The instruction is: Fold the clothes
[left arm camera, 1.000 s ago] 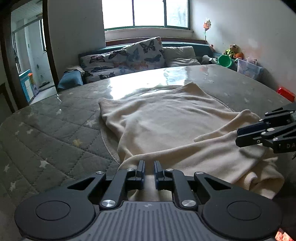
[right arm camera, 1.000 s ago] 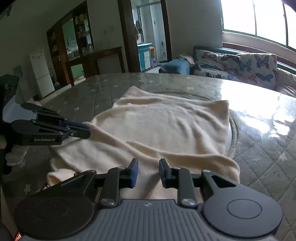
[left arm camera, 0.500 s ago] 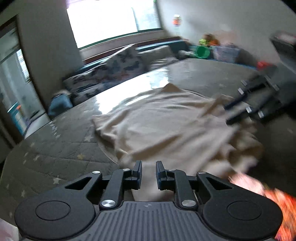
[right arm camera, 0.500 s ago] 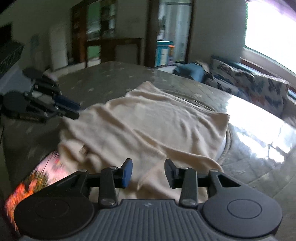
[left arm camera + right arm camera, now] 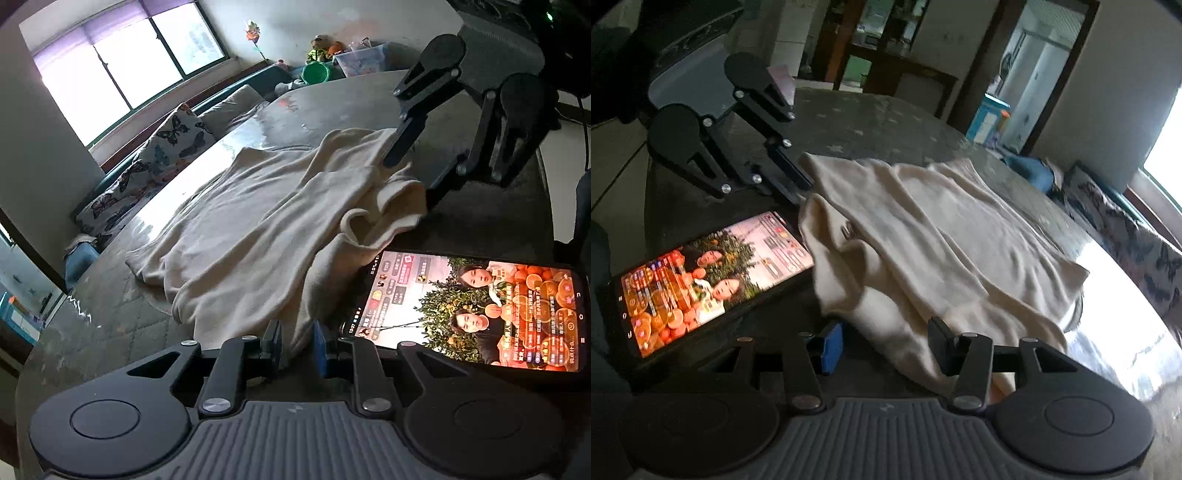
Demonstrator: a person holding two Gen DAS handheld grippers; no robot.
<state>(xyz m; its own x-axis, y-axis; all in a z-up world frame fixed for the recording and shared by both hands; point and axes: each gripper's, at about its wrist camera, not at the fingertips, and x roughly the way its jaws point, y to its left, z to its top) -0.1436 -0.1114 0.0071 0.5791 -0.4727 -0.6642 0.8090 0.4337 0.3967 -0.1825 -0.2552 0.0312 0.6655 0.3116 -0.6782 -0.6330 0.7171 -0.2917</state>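
Observation:
A cream garment (image 5: 258, 229) lies spread and rumpled on the round table, its near corner bunched in folds. My left gripper (image 5: 296, 345) sits low at the garment's near edge, jaws a little apart, with a fold of fabric lying loosely between them. My right gripper (image 5: 886, 343) is wide open, and the garment's (image 5: 942, 229) near hem lies between its fingers. Each gripper shows in the other's view at the bunched corner: the right gripper (image 5: 406, 184) open over the fold, the left gripper (image 5: 805, 191) beside the edge.
A lit phone (image 5: 465, 310) lies flat on the table's near edge between the two grippers, also the phone (image 5: 713, 280) left of the garment. The table (image 5: 110, 332) has a dark quilted cover. A sofa with butterfly cushions (image 5: 173, 144) stands beyond it.
Both grippers have pulled back to the table's near edge and tilted. The right jaws have widened a lot, the left a little. The garment's near corner bunched up, and the phone came into view.

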